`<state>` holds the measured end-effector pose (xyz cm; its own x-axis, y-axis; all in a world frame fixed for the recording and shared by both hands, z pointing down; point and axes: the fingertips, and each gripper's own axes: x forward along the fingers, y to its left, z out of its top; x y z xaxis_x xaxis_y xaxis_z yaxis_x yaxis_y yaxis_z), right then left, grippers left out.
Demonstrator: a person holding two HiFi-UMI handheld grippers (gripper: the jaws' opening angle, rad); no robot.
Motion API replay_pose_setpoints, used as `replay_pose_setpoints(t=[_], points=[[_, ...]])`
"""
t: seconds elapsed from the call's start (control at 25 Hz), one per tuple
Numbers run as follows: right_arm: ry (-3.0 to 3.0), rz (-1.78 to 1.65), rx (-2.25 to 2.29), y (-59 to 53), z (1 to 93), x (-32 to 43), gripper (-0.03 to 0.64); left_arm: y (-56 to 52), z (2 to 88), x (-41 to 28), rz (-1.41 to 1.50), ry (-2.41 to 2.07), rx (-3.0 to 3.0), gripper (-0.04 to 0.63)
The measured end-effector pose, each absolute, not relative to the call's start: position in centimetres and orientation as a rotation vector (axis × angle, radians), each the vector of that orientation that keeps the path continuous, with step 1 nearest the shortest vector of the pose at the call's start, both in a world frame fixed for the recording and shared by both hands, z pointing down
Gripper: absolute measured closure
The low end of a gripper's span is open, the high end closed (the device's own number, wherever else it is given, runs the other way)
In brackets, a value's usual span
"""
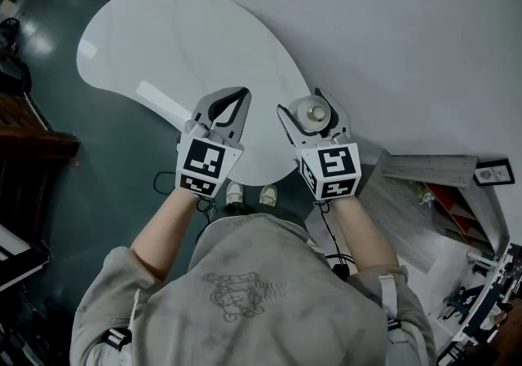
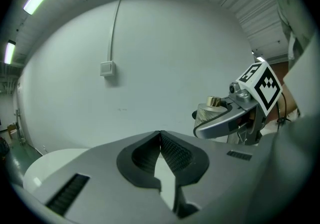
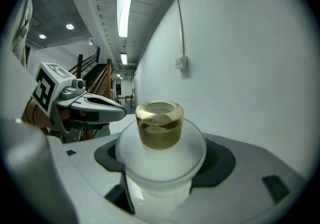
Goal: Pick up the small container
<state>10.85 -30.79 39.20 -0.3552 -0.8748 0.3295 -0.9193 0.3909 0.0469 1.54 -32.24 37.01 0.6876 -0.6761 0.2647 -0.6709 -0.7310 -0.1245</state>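
A: Where is the thing relative to the grippers?

B: Over the near right edge of the smooth white kidney-shaped table, between the jaws of the grey hand-held right gripper. The head view does not show whether its base touches the tabletop.

A: And how does that gripper stand?

B: Clenched on it. Its two jaws wrap the body from both sides, and the dark curved pads press against the rounded shoulder. Its cube with black-and-white square markers sits close to the person's hand.

A: The other one?

B: The grey left gripper is just beside it, over the same near edge, and holds nothing. Its jaws are brought together so the tips meet; the black ribbed pads face each other with only a narrow slit lower down.

A: Describe the object itself.

B: It is a small frosted white container, round and domed with a matte, translucent look. On top is a shiny gold ring-shaped cap, cylindrical with a pale centre. From the left gripper view the container shows above the right gripper's nearer jaw, in front of the plain white wall.
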Motion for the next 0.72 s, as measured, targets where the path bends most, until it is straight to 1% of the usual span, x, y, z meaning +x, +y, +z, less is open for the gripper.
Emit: replay_pose_setpoints(t=[0.36,0.72], points=[[-2.413,0.133,1.524,-28.7,33.6,10.4,0.279,-30.7,33.1,0.4,-0.420,1.143,-2.822,0.578],[-2.513,0.103,1.483,-25.8,30.7,8.7,0.279,-28.8,30.6,-2.0,-0.359,1.234,-2.783,0.578]])
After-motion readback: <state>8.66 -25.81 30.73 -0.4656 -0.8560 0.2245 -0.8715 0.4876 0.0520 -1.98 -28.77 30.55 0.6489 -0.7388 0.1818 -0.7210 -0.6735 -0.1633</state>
